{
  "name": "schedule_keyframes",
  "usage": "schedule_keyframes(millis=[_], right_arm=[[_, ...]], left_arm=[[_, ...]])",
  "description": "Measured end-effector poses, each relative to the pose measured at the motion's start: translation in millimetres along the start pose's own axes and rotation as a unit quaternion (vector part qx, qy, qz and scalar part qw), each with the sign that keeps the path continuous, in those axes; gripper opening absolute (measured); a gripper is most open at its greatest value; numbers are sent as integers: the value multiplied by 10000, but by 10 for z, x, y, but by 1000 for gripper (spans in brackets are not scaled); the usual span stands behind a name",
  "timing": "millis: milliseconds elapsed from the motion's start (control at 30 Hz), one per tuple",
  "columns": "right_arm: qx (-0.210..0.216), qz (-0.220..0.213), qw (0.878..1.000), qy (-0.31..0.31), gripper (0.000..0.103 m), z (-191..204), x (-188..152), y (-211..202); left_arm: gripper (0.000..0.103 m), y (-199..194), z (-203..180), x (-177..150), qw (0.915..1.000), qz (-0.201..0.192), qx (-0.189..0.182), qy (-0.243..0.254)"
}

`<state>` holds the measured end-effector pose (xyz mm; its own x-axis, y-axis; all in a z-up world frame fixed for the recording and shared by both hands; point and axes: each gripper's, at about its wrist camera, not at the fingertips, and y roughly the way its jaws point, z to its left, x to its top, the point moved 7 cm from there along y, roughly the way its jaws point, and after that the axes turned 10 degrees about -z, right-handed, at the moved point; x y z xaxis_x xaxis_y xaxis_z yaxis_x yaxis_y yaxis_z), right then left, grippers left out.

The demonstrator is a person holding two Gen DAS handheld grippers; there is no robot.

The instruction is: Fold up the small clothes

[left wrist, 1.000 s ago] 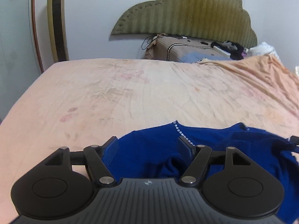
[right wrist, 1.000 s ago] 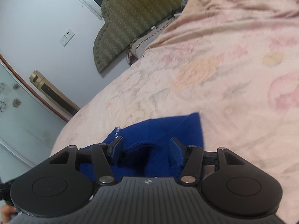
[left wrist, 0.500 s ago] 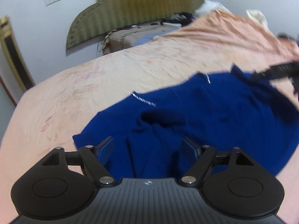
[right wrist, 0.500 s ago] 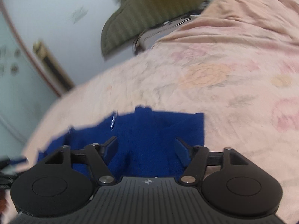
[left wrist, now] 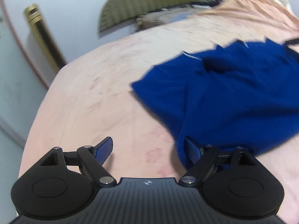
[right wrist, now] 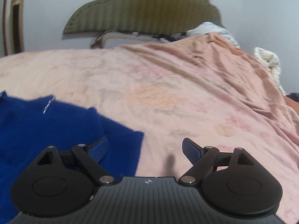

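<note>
A dark blue knit garment [left wrist: 233, 93] lies rumpled on the pink floral bedsheet [left wrist: 97, 97], right of centre in the left wrist view. My left gripper [left wrist: 147, 145] is open over bare sheet. Its right finger [left wrist: 192, 151] sits at the garment's near hem, and nothing is pressed between the pads. In the right wrist view the same garment [right wrist: 56, 127] fills the lower left. My right gripper [right wrist: 144, 143] has its jaws opening. Its left finger [right wrist: 99, 149] hovers over the garment's corner, with mostly bare sheet [right wrist: 168, 97] between the jaws.
An olive padded headboard [right wrist: 142, 9] and pillows [right wrist: 127, 39] stand at the bed's far end. A bunched coverlet [right wrist: 233, 71] rises on the right. A gold tower unit [left wrist: 43, 35] stands by the wall, beyond the bed's left edge.
Both grippers opened wider and let go of the blue garment. The left one swung left, so the garment now lies to its right. The right one rolled level, with the garment at its left.
</note>
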<state>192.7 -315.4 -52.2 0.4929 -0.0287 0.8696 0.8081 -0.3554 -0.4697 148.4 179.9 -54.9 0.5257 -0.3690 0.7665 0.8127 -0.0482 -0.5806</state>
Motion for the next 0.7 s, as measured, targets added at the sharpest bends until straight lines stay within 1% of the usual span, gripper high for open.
schedule_keyframes(millis=[33,100,133,167,200,233,300,333,367,400,433,467,567,633,700], right_arm=[[1,-113,9999,86,89,1,41,-49],[179,-336,9990,248,91,43,140,-178],[321,-393,9983,282,94,91,179,-227],[527,-414,9973,296,96,155,212,-275],[782,-390,9957,296,97,235,233,-329],[1105,-309,9930,264,97,341,238,-381],[1820,-173,9831,109,96,583,200,-520],[2085,-155,9779,39,96,687,170,-600],[2268,-149,9738,-18,96,768,138,-681],[2369,-147,9714,-61,96,823,101,-751],[2389,-124,9709,-94,96,853,59,-803],[2356,-87,9717,-109,97,861,19,-840],[2133,63,9769,-110,97,749,-107,-933],[1980,130,9801,-77,97,609,-205,-1033],[1849,273,9824,30,97,461,-301,-1121]], left_arm=[[83,-17,37,18,9997,-36,244,87],[82,-17,148,56,9936,-37,1034,452],[82,-20,207,59,9911,-31,1240,479],[82,-30,258,70,9909,-29,1296,373],[82,-52,309,85,9925,-54,1210,147],[82,-102,330,110,9951,-126,972,-141],[82,-219,297,133,9974,-279,191,-636],[82,-280,248,127,9954,-316,-290,-852],[82,-337,191,108,9917,-346,-699,-1021],[82,-381,133,83,9885,-366,-975,-1098],[82,-423,72,41,9857,-385,-1200,-1115],[82,-448,13,-10,9841,-381,-1343,-1100],[82,-422,-192,-187,9788,-162,-1709,-1120],[82,-357,-252,-269,9787,-131,-1762,-1044],[82,-344,-304,-325,9814,-244,-1667,-918]])
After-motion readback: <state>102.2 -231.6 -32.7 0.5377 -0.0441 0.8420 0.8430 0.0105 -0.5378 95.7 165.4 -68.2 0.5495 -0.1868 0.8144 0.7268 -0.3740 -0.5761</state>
